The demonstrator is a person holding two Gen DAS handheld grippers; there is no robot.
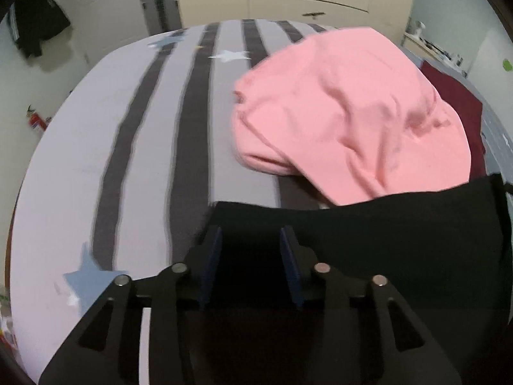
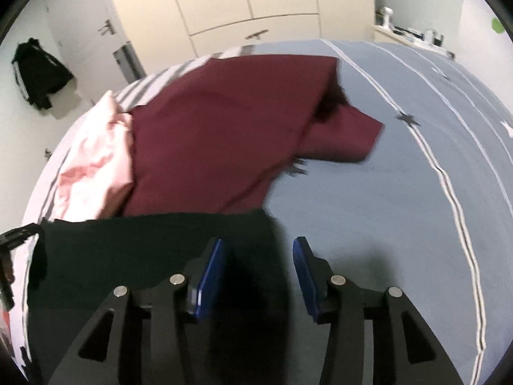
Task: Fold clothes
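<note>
Both my left gripper (image 1: 250, 240) and right gripper (image 2: 258, 253) stand apart, unclamped, over the black garment (image 1: 400, 240); next I judge re-gripping its edge for a fold.

The room light is even and rather cool, soft enough that the bed (image 1: 96, 134) shows no hard glare. A faint shadow falls on the wall beside the hanging black bag (image 2: 38, 73). Both views are smeared with motion blur, worst on the pink garment (image 1: 352, 112) near the bed's middle. Fisheye bending curves the bed's stripes, and the corners go black.
</note>
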